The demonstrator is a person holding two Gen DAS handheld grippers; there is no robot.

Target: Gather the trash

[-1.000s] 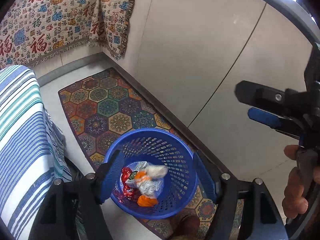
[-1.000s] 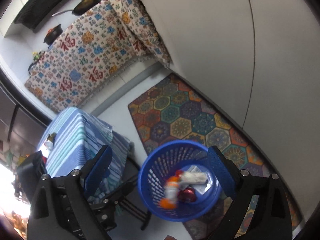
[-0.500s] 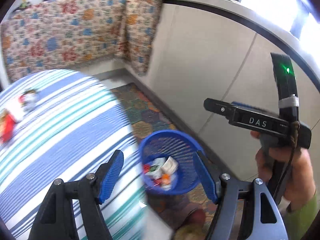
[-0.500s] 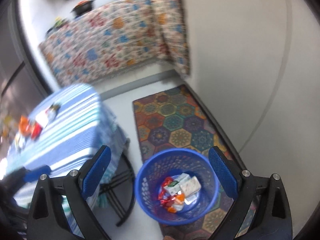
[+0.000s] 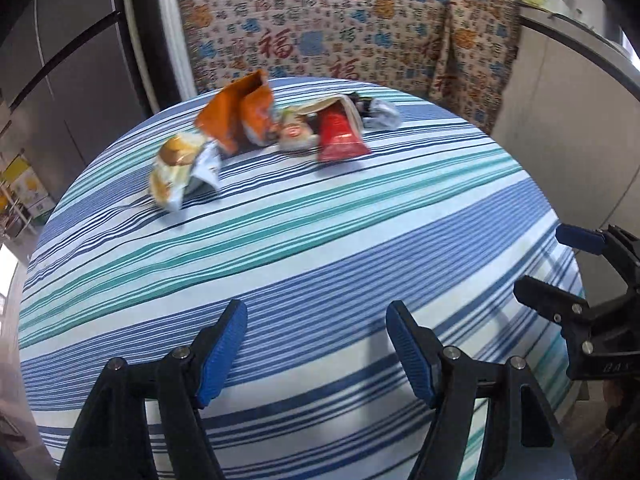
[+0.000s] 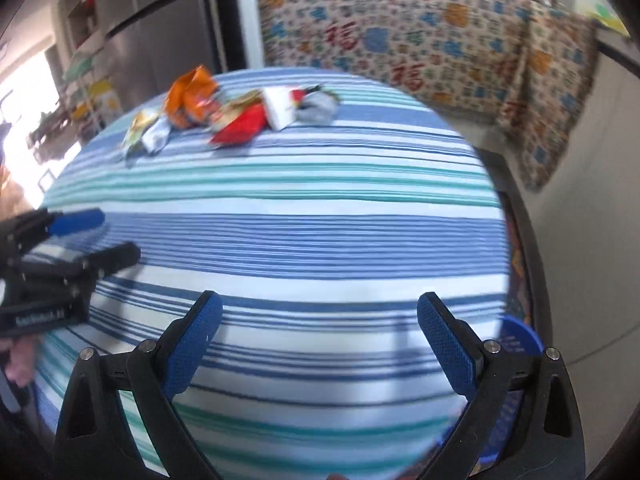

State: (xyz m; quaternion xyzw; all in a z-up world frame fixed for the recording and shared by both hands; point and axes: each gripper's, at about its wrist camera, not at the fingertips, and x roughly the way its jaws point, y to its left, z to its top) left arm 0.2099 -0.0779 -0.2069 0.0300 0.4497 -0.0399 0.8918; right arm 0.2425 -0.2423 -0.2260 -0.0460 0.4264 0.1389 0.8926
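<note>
Hovering above the striped tabletop [image 5: 320, 240], the left gripper [image 5: 316, 354] and right gripper [image 6: 318, 344] both gape wide with nothing between their jaws. Crumpled wrappers [image 5: 256, 120] lie clustered toward twelve o'clock, well apart from both. A blue basket [image 6: 520, 336] peeks out at four o'clock.

left gripper [image 5: 316, 350] + right gripper [image 6: 318, 344] — swung from basket [image 6: 520, 338] | over table [image 5: 320, 240] — wrappers [image 5: 260, 120] ahead
</note>
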